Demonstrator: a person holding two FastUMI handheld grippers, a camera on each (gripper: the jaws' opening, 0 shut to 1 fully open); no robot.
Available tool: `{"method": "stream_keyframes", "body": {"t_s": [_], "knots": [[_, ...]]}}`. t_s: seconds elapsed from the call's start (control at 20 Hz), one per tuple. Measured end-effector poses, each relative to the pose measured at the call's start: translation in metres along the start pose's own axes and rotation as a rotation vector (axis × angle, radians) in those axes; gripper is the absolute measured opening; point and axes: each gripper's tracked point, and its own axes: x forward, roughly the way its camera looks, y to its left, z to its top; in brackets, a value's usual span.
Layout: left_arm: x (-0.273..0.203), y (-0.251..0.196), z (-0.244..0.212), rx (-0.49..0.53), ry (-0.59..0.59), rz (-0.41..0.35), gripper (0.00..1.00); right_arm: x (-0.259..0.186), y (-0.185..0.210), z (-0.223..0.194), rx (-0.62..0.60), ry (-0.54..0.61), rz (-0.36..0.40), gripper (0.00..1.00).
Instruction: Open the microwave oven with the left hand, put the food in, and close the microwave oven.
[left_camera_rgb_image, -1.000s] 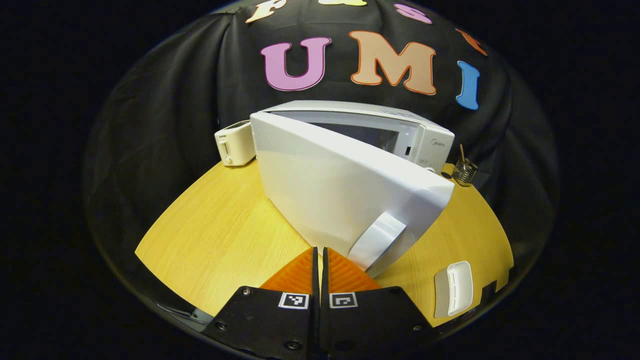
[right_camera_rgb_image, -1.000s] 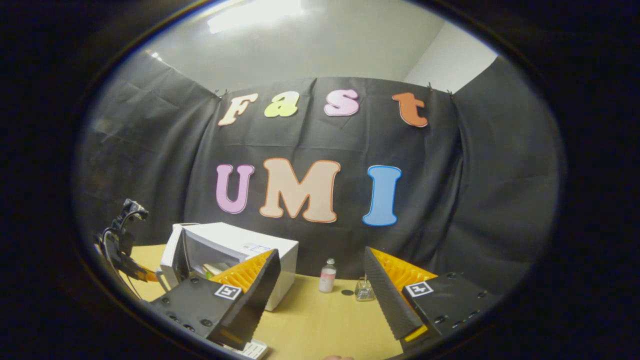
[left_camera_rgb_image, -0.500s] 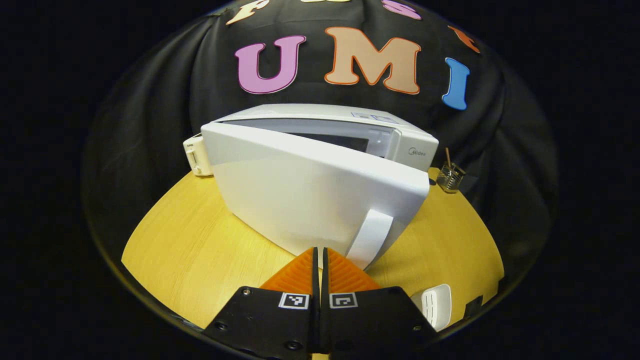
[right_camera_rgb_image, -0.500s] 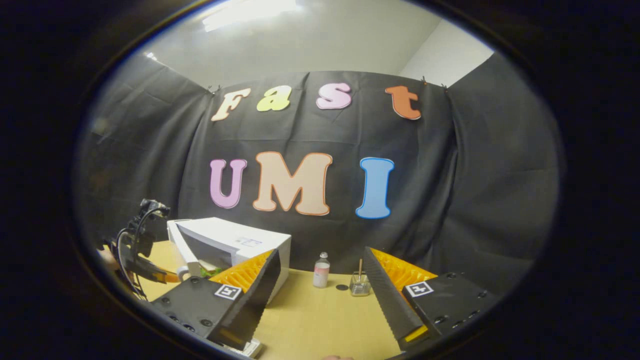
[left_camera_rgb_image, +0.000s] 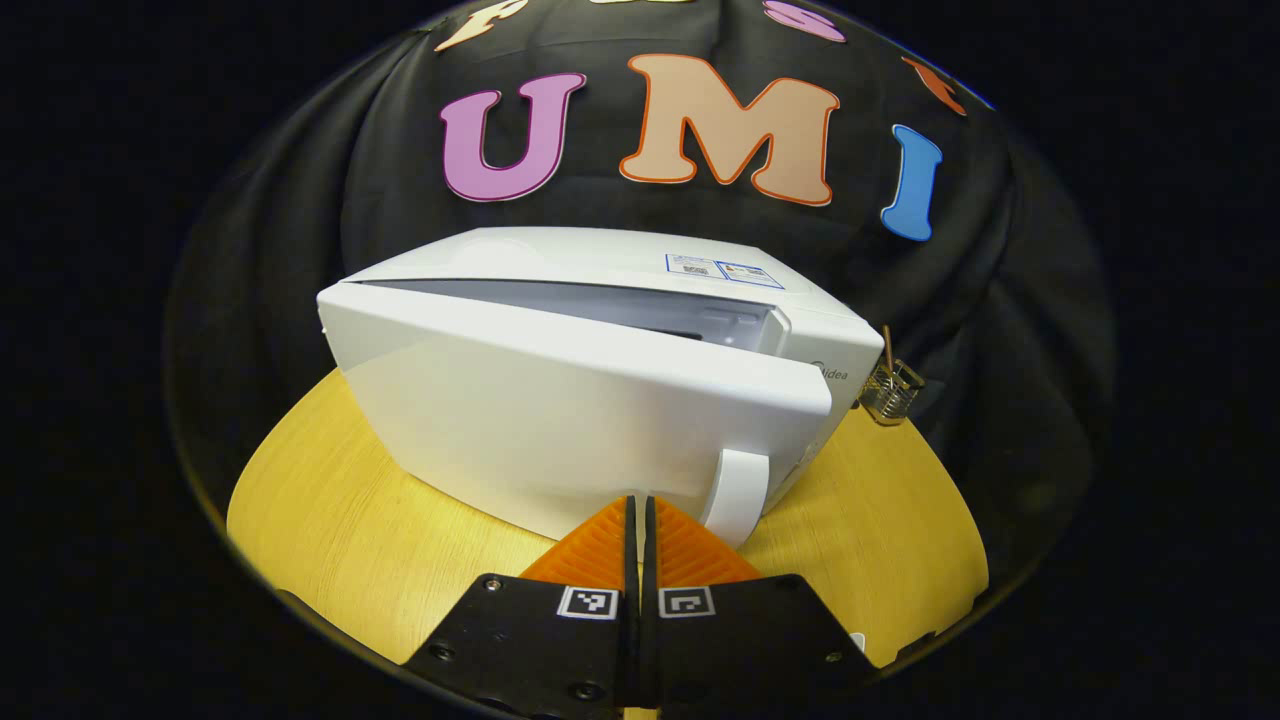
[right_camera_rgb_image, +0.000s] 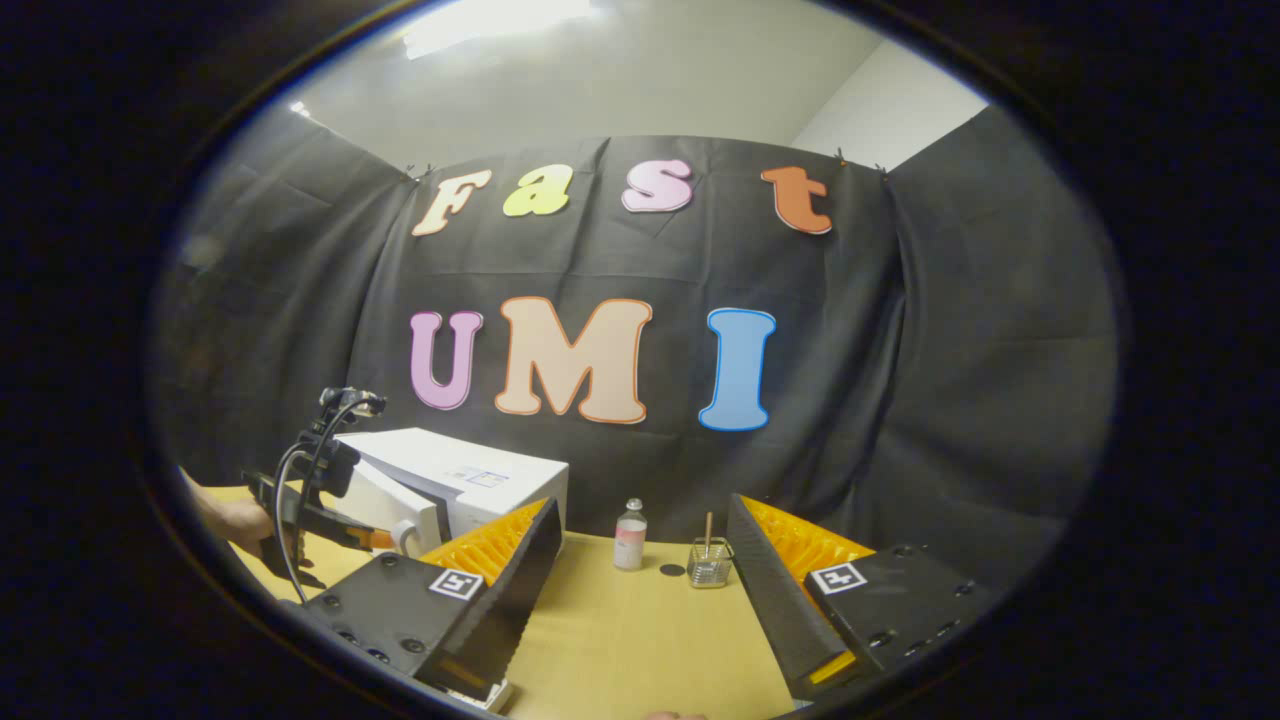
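Microwave oven (left_camera_rgb_image: 600, 400): white, on the wooden table (left_camera_rgb_image: 330, 520) — door (left_camera_rgb_image: 560, 420) nearly closed, a narrow gap along its top edge.
Food: hidden behind the door, cannot tell.
Left gripper (left_camera_rgb_image: 638, 520): jaws pressed together with nothing between, tips at the door's lower edge beside the handle (left_camera_rgb_image: 738, 495); whether they touch is unclear.
Right gripper (right_camera_rgb_image: 640, 590): jaws wide apart, empty, above the table.
Background: small bottle (right_camera_rgb_image: 629, 536) and glass holder (right_camera_rgb_image: 708, 566) — contents too small to make out.
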Motion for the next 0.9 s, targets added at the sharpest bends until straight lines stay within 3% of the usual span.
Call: {"method": "stream_keyframes", "body": {"t_s": [0.2, 0.6, 0.9], "knots": [[0.018, -0.007, 0.012, 0.059, -0.004, -0.003, 0.01, 0.000, -0.006, -0.003, 0.004, 0.010, -0.017, 1.00], [0.037, -0.008, 0.029, 0.096, -0.024, 0.014, 0.01, 0.006, -0.010, -0.004, 0.011, 0.020, -0.034, 0.97], [0.045, -0.008, 0.025, 0.057, -0.020, 0.021, 0.00, 0.006, -0.018, -0.006, -0.001, 0.027, -0.062, 0.96]]}}
